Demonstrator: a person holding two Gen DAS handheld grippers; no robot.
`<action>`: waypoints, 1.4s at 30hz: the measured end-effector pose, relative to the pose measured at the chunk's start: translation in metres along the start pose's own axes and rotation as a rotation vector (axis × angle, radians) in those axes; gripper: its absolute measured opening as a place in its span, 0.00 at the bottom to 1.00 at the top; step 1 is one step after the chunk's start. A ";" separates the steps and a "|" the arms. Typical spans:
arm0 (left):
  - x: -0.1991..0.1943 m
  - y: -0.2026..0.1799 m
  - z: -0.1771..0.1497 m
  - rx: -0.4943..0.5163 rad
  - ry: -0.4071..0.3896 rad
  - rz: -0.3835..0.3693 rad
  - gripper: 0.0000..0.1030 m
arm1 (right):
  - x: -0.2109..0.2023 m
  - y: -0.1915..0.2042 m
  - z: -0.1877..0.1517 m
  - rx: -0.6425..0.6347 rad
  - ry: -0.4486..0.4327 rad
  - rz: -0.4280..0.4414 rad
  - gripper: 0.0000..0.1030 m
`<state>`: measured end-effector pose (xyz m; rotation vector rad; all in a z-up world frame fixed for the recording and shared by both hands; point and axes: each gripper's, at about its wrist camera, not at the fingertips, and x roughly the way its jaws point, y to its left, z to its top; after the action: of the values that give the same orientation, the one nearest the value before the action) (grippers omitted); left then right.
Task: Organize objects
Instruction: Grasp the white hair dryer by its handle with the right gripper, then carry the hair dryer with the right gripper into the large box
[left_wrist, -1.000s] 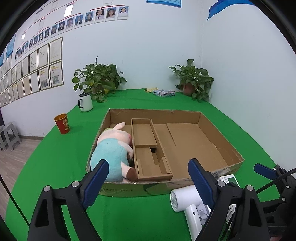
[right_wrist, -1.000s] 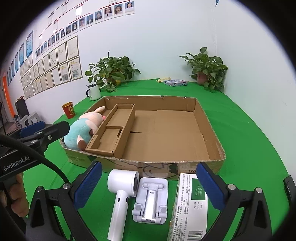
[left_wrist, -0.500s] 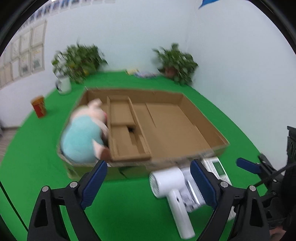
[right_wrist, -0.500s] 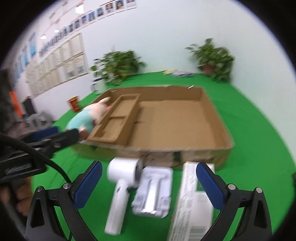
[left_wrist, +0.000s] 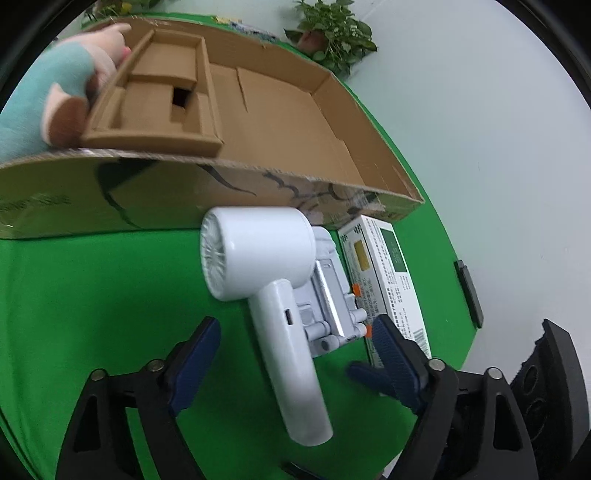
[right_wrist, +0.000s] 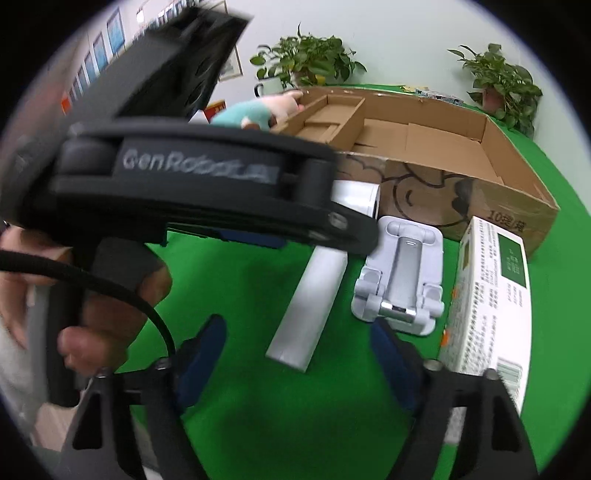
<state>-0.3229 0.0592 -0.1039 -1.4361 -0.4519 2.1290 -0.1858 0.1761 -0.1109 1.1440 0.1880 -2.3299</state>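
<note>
Three loose things lie in a row on the green table in the left wrist view, all close against the near wall of the cardboard tray: a white hair dryer, a grey folding phone stand touching its handle, and a white carton with a green label just beside the stand; a potted plant stands at the table's far edge by the wall; inside the tray a plush pig in teal lies at the left end against a brown cardboard insert, and the rest of the floor is bare; the left gripper points steeply down with its jaws fairly wide, having just been closing, and the dryer's handle lies between the blue pads without either pressing on it.

From the right wrist view the left gripper's black body, held in a hand, crosses the frame and hides the dryer's head; the handle, stand and carton lie below it near the tray; the pig shows at the tray's far left end, with two plants behind; the right gripper tilts down with its jaws about half wide, just narrowed, astride the butt of the handle, apart from it.
</note>
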 end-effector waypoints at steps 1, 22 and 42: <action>0.005 0.000 0.001 0.000 0.015 -0.026 0.75 | 0.005 0.001 0.001 -0.004 0.013 -0.016 0.54; 0.014 0.018 -0.025 -0.083 0.053 -0.033 0.30 | 0.007 0.017 -0.006 0.093 0.126 -0.031 0.32; -0.087 -0.083 0.011 0.123 -0.256 -0.001 0.29 | -0.071 0.034 0.052 0.069 -0.211 -0.127 0.27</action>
<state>-0.2878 0.0742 0.0107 -1.1013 -0.4071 2.3079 -0.1687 0.1574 -0.0193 0.9325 0.1067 -2.5681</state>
